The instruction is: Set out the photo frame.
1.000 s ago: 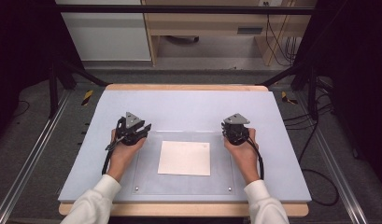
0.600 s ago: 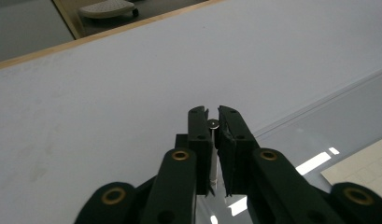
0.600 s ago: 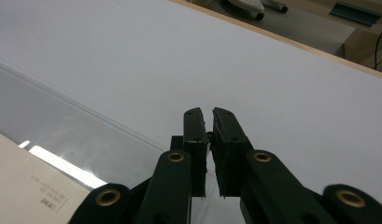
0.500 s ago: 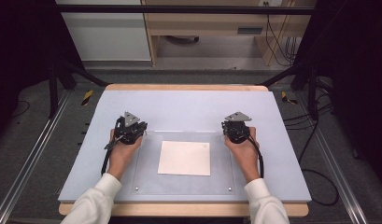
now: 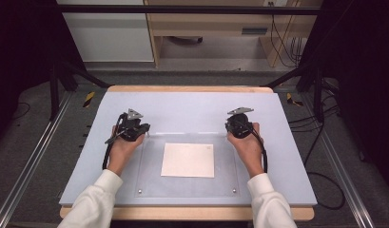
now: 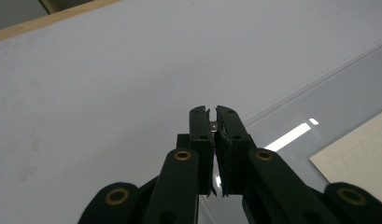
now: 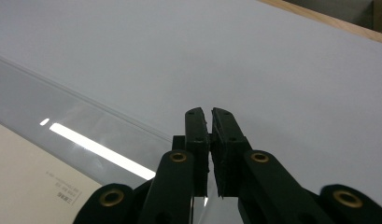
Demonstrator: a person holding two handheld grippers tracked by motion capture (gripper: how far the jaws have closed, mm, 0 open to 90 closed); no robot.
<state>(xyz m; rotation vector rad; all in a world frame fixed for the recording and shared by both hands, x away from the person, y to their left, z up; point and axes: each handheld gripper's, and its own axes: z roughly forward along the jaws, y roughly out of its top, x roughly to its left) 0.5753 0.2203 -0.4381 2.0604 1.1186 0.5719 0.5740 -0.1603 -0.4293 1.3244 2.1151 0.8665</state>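
Observation:
A clear plastic sheet (image 5: 149, 180) lies on the pale blue mat (image 5: 192, 107), and a white paper (image 5: 188, 160) lies in the sheet's middle. My left gripper (image 5: 142, 128) rests at the sheet's far left corner. Its jaws are shut with nothing between them (image 6: 213, 112). The sheet's edge (image 6: 319, 93) and the paper (image 6: 361, 149) lie to its right. At the far right corner my right gripper (image 5: 231, 126) is also shut and empty (image 7: 209, 113). In the right gripper view, the sheet (image 7: 86, 121) and the paper (image 7: 25, 177) lie to the left of it.
The mat covers a wooden tabletop (image 5: 187, 89). Metal rails (image 5: 30, 166) run along the floor on both sides, and black cables (image 5: 320, 180) trail at the right. Dark frame posts (image 5: 54, 80) stand beside the table, with cabinets (image 5: 111, 33) beyond it.
The left gripper's jaws look slightly closer together than a second ago. Both hands have stayed where they were.

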